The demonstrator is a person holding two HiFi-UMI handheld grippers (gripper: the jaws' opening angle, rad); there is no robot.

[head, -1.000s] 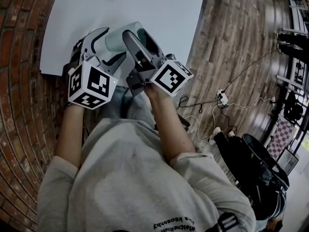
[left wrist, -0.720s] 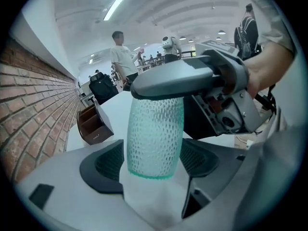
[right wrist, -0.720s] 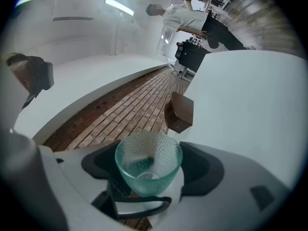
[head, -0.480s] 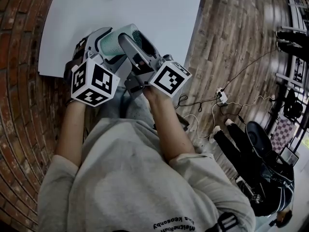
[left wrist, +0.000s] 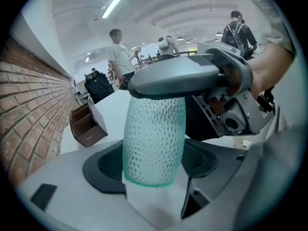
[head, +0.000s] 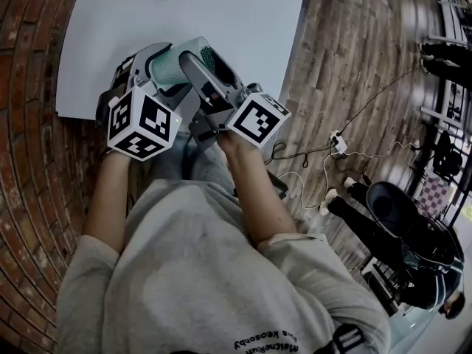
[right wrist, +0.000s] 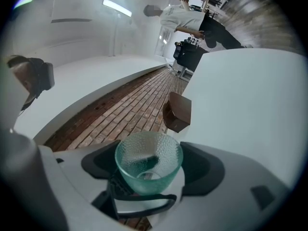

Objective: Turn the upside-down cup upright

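Observation:
The cup (head: 179, 63) is a pale green dimpled glass, held in the air on its side above the near edge of the white table (head: 243, 21). My left gripper (head: 156, 71) has its jaws on either side of the cup (left wrist: 154, 138). My right gripper (head: 205, 63) is shut on it too, one jaw lying across the cup's far end in the left gripper view. In the right gripper view the cup (right wrist: 148, 163) shows its open mouth to the camera, between the jaws of the right gripper (right wrist: 149, 170).
A brown wooden box (left wrist: 86, 124) stands at the table's far edge, also the brown box (right wrist: 177, 112) in the right gripper view. Red brick (head: 33, 139) lies to the left, wood flooring with cables (head: 335, 146) to the right. People stand in the background (left wrist: 122, 57).
Both grippers and the cup have shifted a little up and to the left. The cup has turned slightly between the jaws. Both grips stay as they were.

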